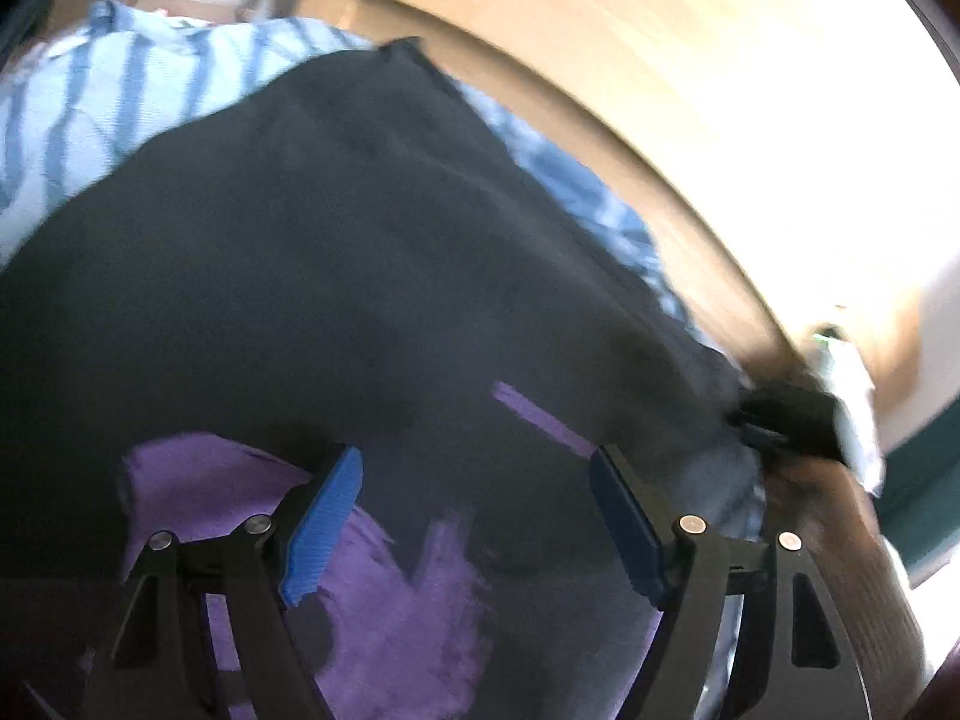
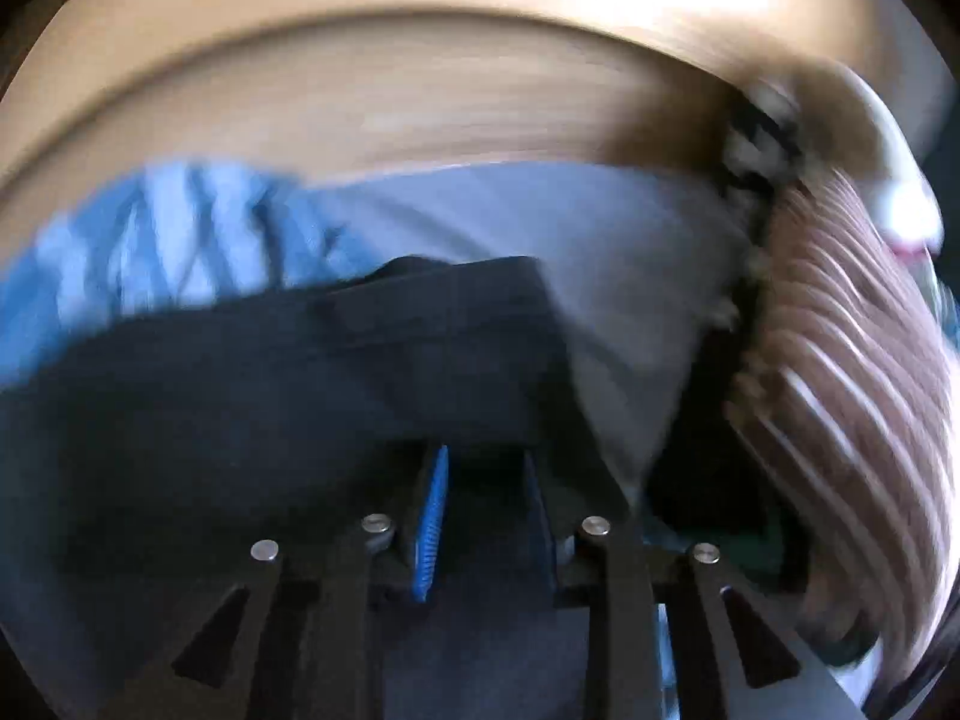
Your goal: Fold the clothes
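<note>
Left gripper (image 1: 474, 516): its fingers (image 1: 324, 528) are standing wide apart with nothing pinched between them. They are hanging directly over the dark navy garment (image 1: 336, 252), above the part carrying the purple print (image 1: 390, 600). Whether the pads are touching the cloth cannot be told through the blur.

Right gripper (image 2: 480, 510): its fingers (image 2: 432, 522) are drawn close together, and dark fabric is lying in the narrow gap. Judged as clamped on the navy garment's edge, just short of its squared corner, which is sitting immediately ahead of the tips.

Relation governing the next move: the garment is spreading ahead of and to the left of the right fingers, its long edge running across the view. The right hand is the nearer to the corner and appears to be carrying the fold; the left fingers are placed over the body of the cloth, well back from that edge.

Beyond the garment, a blue striped shirt (image 1: 120, 96) is lying partly under it, and a pale grey cloth (image 2: 540, 210) is lying beside the corner. The wooden bench (image 2: 420, 96) is extending farthest out.
</note>
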`<state>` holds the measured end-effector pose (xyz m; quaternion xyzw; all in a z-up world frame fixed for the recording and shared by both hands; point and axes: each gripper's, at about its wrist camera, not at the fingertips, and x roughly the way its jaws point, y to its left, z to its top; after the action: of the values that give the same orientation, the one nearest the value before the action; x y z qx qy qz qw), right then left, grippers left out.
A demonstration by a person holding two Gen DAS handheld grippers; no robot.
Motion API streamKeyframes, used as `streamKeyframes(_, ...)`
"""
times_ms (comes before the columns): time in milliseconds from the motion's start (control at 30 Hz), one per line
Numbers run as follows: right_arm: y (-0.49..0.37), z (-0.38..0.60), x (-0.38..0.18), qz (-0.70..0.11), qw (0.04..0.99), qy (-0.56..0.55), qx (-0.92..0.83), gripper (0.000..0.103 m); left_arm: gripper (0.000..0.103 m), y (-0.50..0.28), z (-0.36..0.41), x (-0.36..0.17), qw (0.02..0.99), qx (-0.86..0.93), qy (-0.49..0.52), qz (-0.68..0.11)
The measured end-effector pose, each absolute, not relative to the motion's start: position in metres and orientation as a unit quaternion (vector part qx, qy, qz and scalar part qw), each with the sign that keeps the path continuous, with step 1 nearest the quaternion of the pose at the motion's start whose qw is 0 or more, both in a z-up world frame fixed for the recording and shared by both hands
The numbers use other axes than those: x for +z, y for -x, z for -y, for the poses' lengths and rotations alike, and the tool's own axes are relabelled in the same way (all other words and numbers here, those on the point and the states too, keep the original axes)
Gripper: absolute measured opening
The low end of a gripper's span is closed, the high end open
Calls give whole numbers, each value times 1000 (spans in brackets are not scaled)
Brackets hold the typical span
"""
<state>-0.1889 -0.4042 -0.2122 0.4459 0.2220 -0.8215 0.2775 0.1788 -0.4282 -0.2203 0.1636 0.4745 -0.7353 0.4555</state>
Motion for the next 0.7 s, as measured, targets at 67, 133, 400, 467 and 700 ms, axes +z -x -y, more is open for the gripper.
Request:
streamKeyframes(67, 168, 384, -196, -220, 281, -420, -835, 31, 78, -179, 435, -226, 455, -724, -178, -486)
streamKeyframes(133, 152, 368, -194, -246, 278, -416, -830, 31, 78, -179, 438, -227, 455, -720, -187, -489)
streamKeyframes(400, 180, 348, -230, -211, 257, -514, -790, 27, 78, -175, 434, -224, 483, -711, -231, -455)
streamKeyframes(467, 164, 332, -216, -219, 258, -509, -792, 29, 78, -170, 431, -224, 489, -710, -264, -432)
streamKeyframes(700, 84, 217, -219, -193, 299, -583, -730, 32, 78, -164, 424, -223, 433, -708, -377, -411)
